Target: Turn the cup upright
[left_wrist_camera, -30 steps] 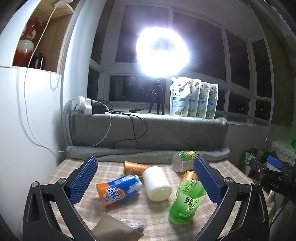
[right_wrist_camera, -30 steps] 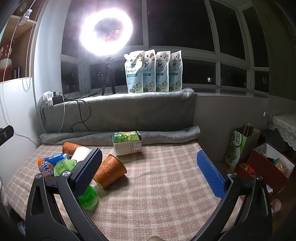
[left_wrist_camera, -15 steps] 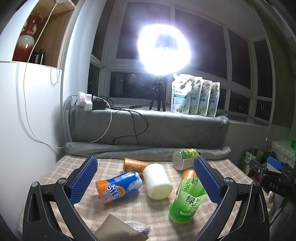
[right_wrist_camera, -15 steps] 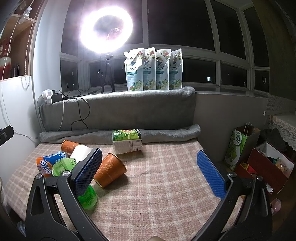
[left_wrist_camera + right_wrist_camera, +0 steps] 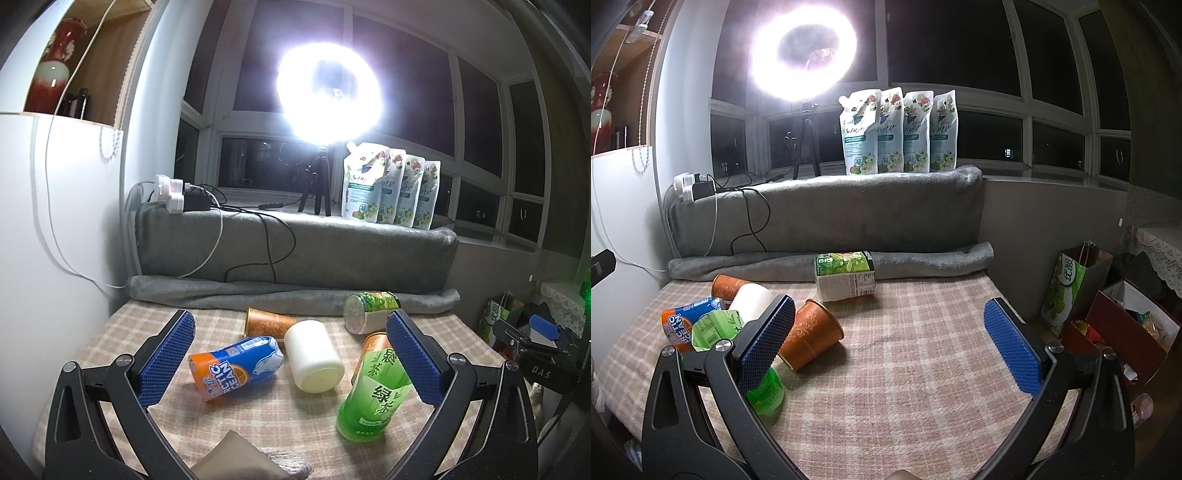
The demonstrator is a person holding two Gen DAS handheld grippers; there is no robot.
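Note:
Several cups lie on their sides on the checked tablecloth (image 5: 905,369). An orange patterned cup (image 5: 810,334) lies next to my right gripper's left finger; it also shows in the left wrist view (image 5: 373,341). A second orange cup (image 5: 264,322) lies further back. A white cup (image 5: 313,354), an orange-and-blue cup (image 5: 234,367) and a green tea cup (image 5: 376,397) lie between the fingers of my left gripper (image 5: 291,354). Both my left gripper and my right gripper (image 5: 890,332) are open, empty and above the table.
A green-labelled cup (image 5: 846,275) lies against the rolled grey blanket (image 5: 831,264) at the back. A ring light (image 5: 328,92), pouches (image 5: 897,131) and cables sit on the sill. A cloth (image 5: 251,459) lies at the near edge. Bags and boxes (image 5: 1108,317) stand right of the table.
Both grippers have shifted only slightly; the left view has tilted up a little. No cup has moved.

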